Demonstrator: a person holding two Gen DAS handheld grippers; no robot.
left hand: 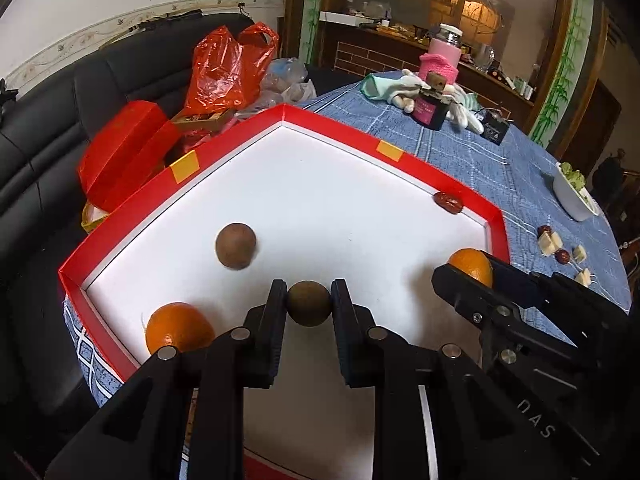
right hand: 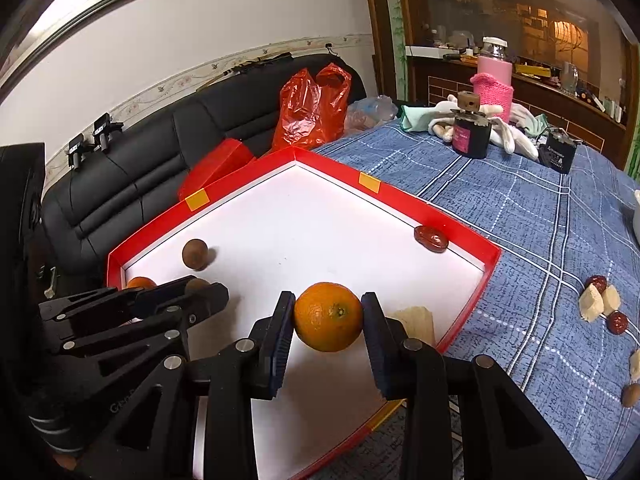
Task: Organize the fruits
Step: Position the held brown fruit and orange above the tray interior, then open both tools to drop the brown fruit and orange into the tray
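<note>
Your left gripper (left hand: pixel 309 304) has its jaws closed on a small brown round fruit (left hand: pixel 309 303), held over the white floor of the red-walled tray (left hand: pixel 412 160). Your right gripper (right hand: pixel 327 316) has its jaws clamped on an orange (right hand: pixel 328 316), also over the tray, towards its bench-side wall.

Already lying in the tray: a second brown fruit (left hand: pixel 236 246) towards the sofa-side wall, a second orange (left hand: pixel 178 328) in the near corner on that side, and a red date (left hand: pixel 448 203) against the bench-side wall. A pale food chunk (right hand: pixel 414 320) lies in the tray just beside the held orange. More dates and pale pieces (right hand: pixel 602 300) lie outside the tray on the blue checked cloth.

Risks as I judge them:
- Both held fruits are round and gripped at two narrow lines of contact. Any tilt or a sudden release could let them roll across the smooth floor and scatter what is already sorted.
- The two grippers work close together over the tray. A careless swing could knock one against the other.
- Lowering the orange where it hangs could press it onto the pale chunk.
- The tray walls are low; a fruit dropped from height might bounce out.
</note>
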